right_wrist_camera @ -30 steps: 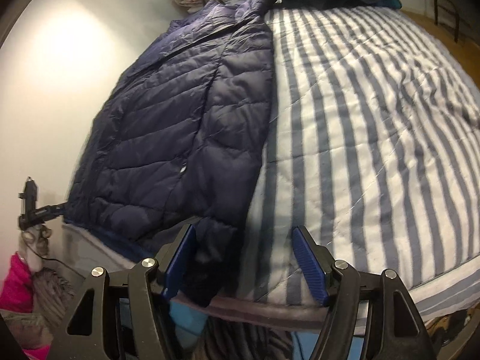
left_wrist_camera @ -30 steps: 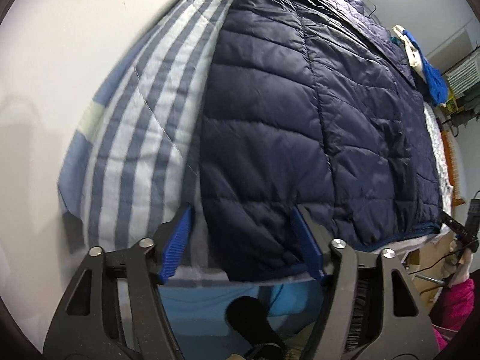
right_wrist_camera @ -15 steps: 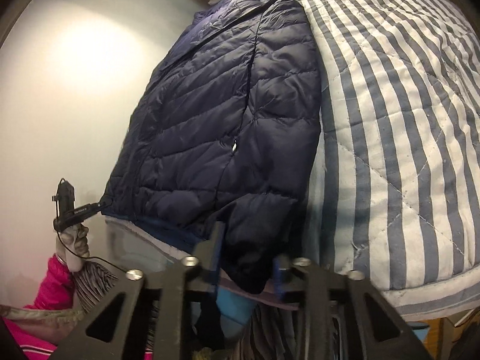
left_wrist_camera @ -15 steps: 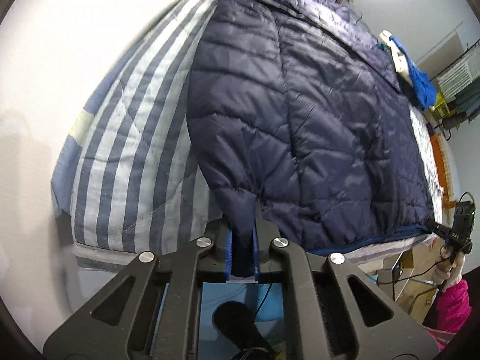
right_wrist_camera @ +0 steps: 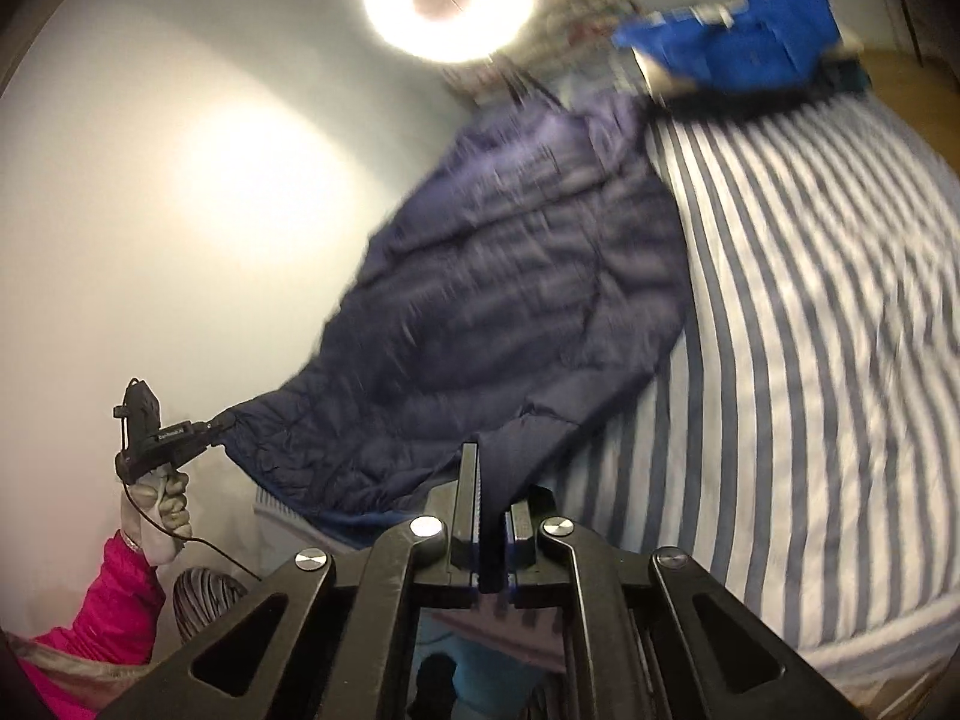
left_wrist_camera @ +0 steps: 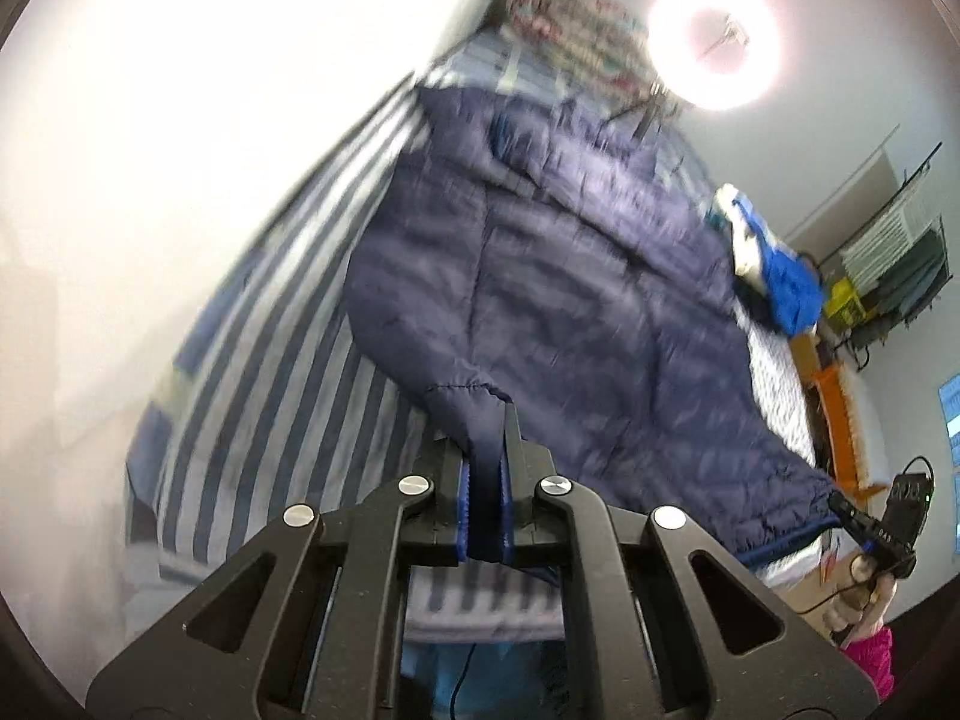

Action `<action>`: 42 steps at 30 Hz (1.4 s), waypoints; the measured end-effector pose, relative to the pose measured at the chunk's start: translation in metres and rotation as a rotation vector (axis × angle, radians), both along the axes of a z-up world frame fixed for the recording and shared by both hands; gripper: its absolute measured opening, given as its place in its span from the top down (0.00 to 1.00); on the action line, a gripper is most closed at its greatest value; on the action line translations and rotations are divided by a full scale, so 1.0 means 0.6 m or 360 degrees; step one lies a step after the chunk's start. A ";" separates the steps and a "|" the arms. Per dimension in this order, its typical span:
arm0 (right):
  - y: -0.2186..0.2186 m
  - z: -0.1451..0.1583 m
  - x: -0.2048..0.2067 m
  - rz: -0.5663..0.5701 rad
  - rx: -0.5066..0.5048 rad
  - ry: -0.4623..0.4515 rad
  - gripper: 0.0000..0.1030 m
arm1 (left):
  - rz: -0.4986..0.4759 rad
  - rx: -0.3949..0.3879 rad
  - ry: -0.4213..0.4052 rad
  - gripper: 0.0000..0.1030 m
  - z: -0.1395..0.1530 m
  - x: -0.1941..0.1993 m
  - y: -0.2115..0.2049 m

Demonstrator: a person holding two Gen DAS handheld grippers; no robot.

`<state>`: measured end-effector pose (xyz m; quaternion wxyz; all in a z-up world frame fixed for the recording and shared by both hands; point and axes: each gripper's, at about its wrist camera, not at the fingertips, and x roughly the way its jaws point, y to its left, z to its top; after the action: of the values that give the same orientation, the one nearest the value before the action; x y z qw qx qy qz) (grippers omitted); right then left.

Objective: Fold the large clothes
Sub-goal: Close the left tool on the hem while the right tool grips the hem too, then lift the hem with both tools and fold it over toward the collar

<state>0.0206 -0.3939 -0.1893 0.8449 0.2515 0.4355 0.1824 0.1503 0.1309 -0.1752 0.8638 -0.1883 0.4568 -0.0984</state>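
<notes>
A navy quilted jacket (left_wrist_camera: pixel 570 300) lies lengthwise on a bed with a blue-and-white striped quilt (left_wrist_camera: pixel 288 372). My left gripper (left_wrist_camera: pixel 483 480) is shut on one corner of its hem, which is raised off the bed. In the right wrist view the jacket (right_wrist_camera: pixel 510 312) spreads away from my right gripper (right_wrist_camera: pixel 492 516). Its jaws are closing tight, with the pads pressing on the other hem corner. Each gripper shows in the other's view: the right gripper (left_wrist_camera: pixel 864 531) at the hem's far end, the left gripper (right_wrist_camera: pixel 216 426) held by a gloved hand (right_wrist_camera: pixel 162 504) in a pink sleeve.
A pile of blue clothes (right_wrist_camera: pixel 750 48) sits at the head of the bed beside the jacket's collar. A ring light (left_wrist_camera: pixel 714 39) glares above it. A white wall runs along one side of the bed. An orange bed frame (left_wrist_camera: pixel 840 420) edges the other side.
Both grippers went from open around the hem corners to shut on them. Both then rose, lifting the hem off the bed, and both views tilted upward.
</notes>
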 end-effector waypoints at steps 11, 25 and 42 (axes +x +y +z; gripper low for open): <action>-0.030 0.093 0.113 -0.0122 -0.0166 -0.0181 0.98 | 0.0046 0.0015 -0.0249 0.96 0.107 0.129 -0.031; -0.026 0.089 0.386 -0.0217 -0.0495 -0.0124 0.98 | 0.0046 0.0170 -0.0240 0.96 0.058 0.406 -0.070; -0.033 -0.124 0.591 -0.0189 -0.0671 0.0207 0.98 | 0.0013 0.0241 0.0082 0.91 -0.158 0.604 -0.103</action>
<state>0.3752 -0.4140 -0.2638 0.8582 0.1057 0.5020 0.0206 0.5129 0.0692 -0.2697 0.8639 -0.1266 0.4843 -0.0551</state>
